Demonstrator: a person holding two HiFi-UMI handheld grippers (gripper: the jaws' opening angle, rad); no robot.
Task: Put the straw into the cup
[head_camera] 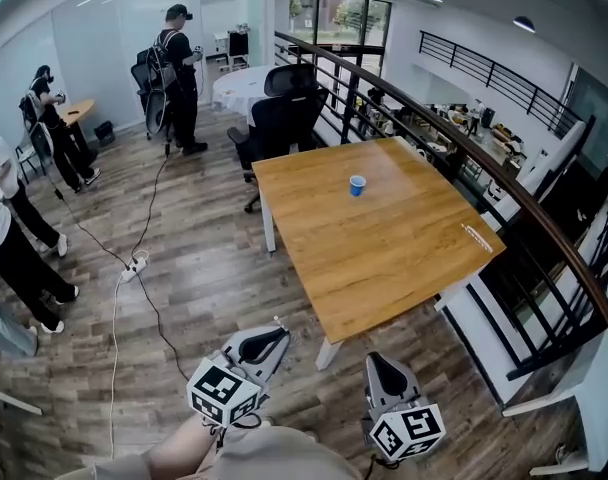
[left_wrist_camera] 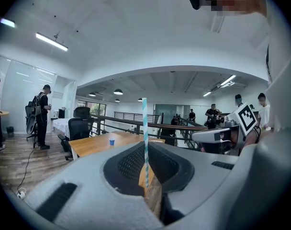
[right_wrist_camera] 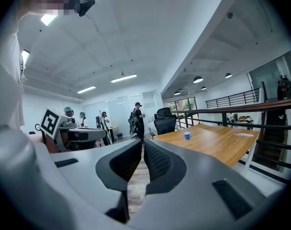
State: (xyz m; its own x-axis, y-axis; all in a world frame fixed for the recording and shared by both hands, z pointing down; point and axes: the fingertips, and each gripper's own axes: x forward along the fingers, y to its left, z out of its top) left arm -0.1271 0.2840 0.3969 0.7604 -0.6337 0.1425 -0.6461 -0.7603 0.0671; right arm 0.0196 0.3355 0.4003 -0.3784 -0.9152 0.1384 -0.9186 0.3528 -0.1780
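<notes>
A small blue cup point(head_camera: 357, 185) stands near the middle of the wooden table point(head_camera: 384, 258), far ahead of both grippers. In the left gripper view the cup point(left_wrist_camera: 111, 141) is a small shape on the table to the left. My left gripper point(left_wrist_camera: 146, 146) is shut on a blue-and-white striped straw point(left_wrist_camera: 145, 123), which stands upright between the jaws. In the head view the left gripper point(head_camera: 278, 334) hangs over the floor short of the table's near corner. My right gripper point(head_camera: 378, 360) is beside it, its jaws shut with nothing in them point(right_wrist_camera: 142, 145). From there the cup point(right_wrist_camera: 186, 136) lies ahead to the right.
A thin white strip point(head_camera: 476, 236) lies at the table's right edge. Black office chairs point(head_camera: 284, 118) stand at the far side. A dark railing point(head_camera: 504, 188) runs along the right. Several people stand at the left, and a cable with a power strip point(head_camera: 134, 265) crosses the wooden floor.
</notes>
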